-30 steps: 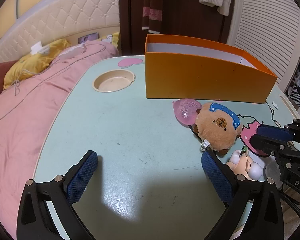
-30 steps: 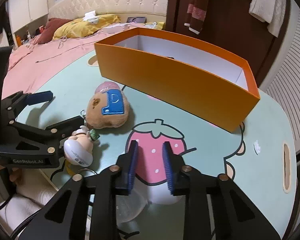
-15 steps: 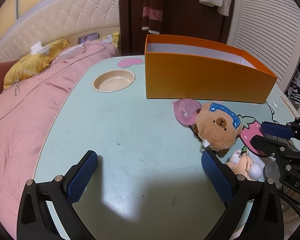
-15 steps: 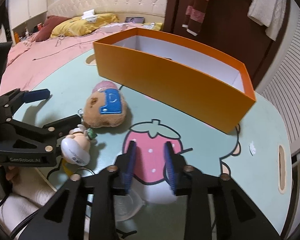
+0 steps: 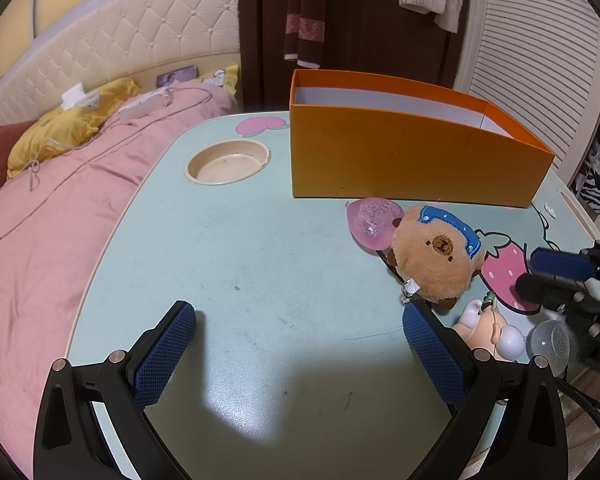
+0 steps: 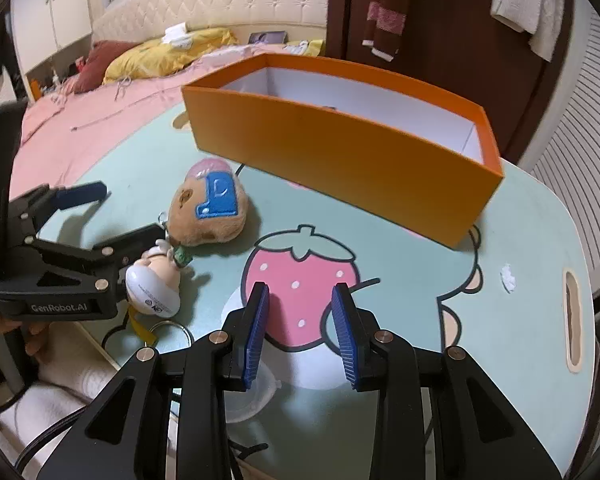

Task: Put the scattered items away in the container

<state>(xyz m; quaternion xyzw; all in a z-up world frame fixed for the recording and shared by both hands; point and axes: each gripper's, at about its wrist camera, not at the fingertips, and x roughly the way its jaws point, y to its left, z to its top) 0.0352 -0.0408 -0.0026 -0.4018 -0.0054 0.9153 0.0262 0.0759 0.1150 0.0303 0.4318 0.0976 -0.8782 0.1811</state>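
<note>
Because the right gripper (image 6: 300, 320) hangs with its jaws partly spread and empty right over a clear plastic dome (image 6: 246, 394) at the near edge of the bench (image 5: 260, 240), a careless descent could push this slippery piece off the edge. The left gripper (image 5: 296, 354), jaws wide apart and holding nothing, sits just beside the small doll figure (image 6: 154, 284), whose key ring (image 6: 168, 330) may snag. The capybara plush (image 5: 436, 256) and a pink heart toy (image 5: 370, 222) lie close before the orange box (image 5: 412, 160). This mint bench with a strawberry print (image 6: 300, 280) stands beside a bed (image 5: 40, 208) with pink bedding.
</note>
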